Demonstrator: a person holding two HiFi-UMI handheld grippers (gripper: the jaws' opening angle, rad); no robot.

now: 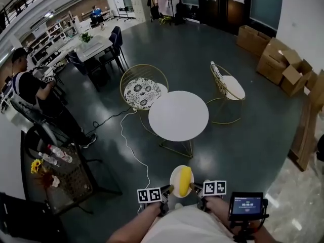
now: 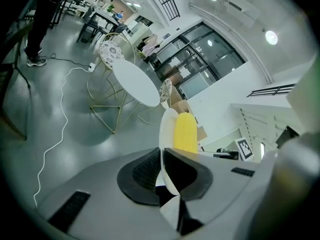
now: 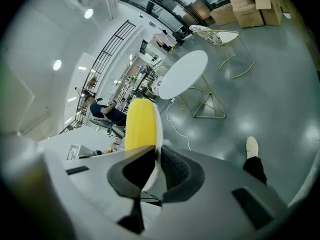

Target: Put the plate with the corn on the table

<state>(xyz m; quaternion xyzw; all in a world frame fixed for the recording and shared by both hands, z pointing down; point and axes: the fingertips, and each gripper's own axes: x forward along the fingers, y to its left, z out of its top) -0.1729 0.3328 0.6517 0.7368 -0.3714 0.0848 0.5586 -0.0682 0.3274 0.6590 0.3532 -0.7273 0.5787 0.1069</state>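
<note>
Table (image 1: 178, 115): round, white, bare top, well ahead of the person; the step in hand seems to be the carry toward it. The next move calls for walking closer, then lowering the load level.
Chairs (image 1: 143, 90): two gold wire ones at the far side, not in the path.
Cable (image 1: 129, 146): white, on the floor left of the route; a possible trip risk.
Plate (image 1: 173, 178): white, held in the air near the body, between both tools.
Corn (image 1: 186, 180): yellow, lying on the plate.
Left gripper (image 1: 168, 189): jaws pinching the plate's left rim.
Right gripper (image 1: 195, 188): jaws pinching the right rim.
</note>
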